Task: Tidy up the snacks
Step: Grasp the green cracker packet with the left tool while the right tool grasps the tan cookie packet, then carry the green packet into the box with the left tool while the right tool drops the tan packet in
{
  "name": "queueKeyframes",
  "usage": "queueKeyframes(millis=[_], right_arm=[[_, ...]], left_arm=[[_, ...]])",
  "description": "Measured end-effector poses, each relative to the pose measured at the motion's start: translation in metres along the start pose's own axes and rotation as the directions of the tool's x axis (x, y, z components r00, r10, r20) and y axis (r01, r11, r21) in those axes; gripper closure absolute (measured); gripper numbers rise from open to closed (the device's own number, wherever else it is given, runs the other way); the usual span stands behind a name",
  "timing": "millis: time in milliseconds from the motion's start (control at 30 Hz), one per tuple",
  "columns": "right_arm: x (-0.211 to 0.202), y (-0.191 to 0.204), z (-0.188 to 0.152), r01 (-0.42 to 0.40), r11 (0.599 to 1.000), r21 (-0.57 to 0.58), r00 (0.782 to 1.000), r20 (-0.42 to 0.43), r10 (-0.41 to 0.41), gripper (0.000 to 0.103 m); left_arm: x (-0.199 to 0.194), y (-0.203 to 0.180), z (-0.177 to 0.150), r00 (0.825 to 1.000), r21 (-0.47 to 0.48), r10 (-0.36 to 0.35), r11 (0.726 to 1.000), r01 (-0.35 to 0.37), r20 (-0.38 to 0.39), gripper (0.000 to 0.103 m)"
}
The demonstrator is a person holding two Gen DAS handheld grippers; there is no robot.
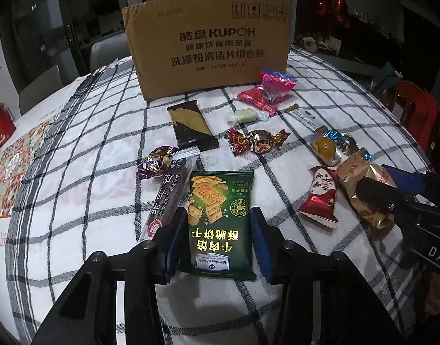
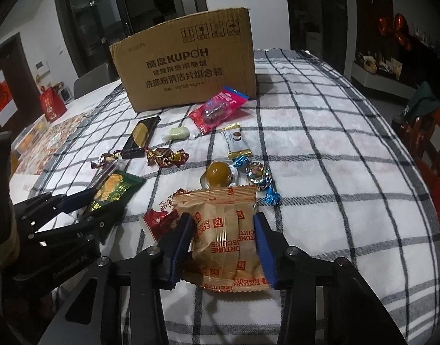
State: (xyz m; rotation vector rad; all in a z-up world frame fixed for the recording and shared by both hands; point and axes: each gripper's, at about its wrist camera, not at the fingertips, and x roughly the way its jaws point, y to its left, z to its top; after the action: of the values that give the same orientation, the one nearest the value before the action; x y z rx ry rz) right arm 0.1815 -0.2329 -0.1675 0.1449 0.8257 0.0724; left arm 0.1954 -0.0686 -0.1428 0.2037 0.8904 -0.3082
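Dim dining room, checked tablecloth (image 1: 277,172) covering the table, KUPOH cardboard box (image 1: 208,49) standing at the far side with snacks lying scattered in front of it. Left gripper (image 1: 218,238) is straddling the green cracker packet (image 1: 221,224) lying flat near the front edge; its blue pads are sitting right against both packet sides, about packet-width apart, though firm pressing is not clear. Right gripper (image 2: 225,244) is bracketing the tan Fortune Biscuits packet (image 2: 225,230), pads touching its crinkled sides, the packet lying on the cloth. Red heart-print snack pack (image 2: 159,221) is lying just left of the biscuits. Round yellow candy (image 2: 218,175) and blue-foil candy (image 2: 257,172) are sitting just beyond it.
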Motion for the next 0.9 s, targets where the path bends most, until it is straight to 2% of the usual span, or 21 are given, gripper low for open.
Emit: queueKeyframes(millis=[433, 667, 767, 900], right_arm=[[-0.043, 0.007, 0.008, -0.01, 1.0, -0.025, 0.995, 0.094, 0.012, 0.062], [-0.069, 0.014, 0.025, -0.035, 0.998, -0.047, 0.986, 0.161, 0.042, 0.062], [-0.077, 0.017, 0.034, -0.042, 0.998, -0.053, 0.98, 0.19, 0.052, 0.062], [-0.086, 0.02, 0.047, -0.048, 0.997, -0.06, 0.972, 0.226, 0.061, 0.062]], left_arm=[[-0.061, -0.007, 0.007, 0.993, -0.002, 0.007, 1.0, -0.006, 0.118, 0.059], [-0.095, -0.01, 0.016, 0.978, 0.027, 0.037, 0.999, -0.043, 0.205, 0.059], [-0.108, -0.008, 0.025, 0.971, 0.027, 0.031, 0.999, -0.038, 0.236, 0.059], [-0.124, -0.003, 0.039, 0.956, 0.023, 0.044, 0.998, -0.053, 0.291, 0.059]])
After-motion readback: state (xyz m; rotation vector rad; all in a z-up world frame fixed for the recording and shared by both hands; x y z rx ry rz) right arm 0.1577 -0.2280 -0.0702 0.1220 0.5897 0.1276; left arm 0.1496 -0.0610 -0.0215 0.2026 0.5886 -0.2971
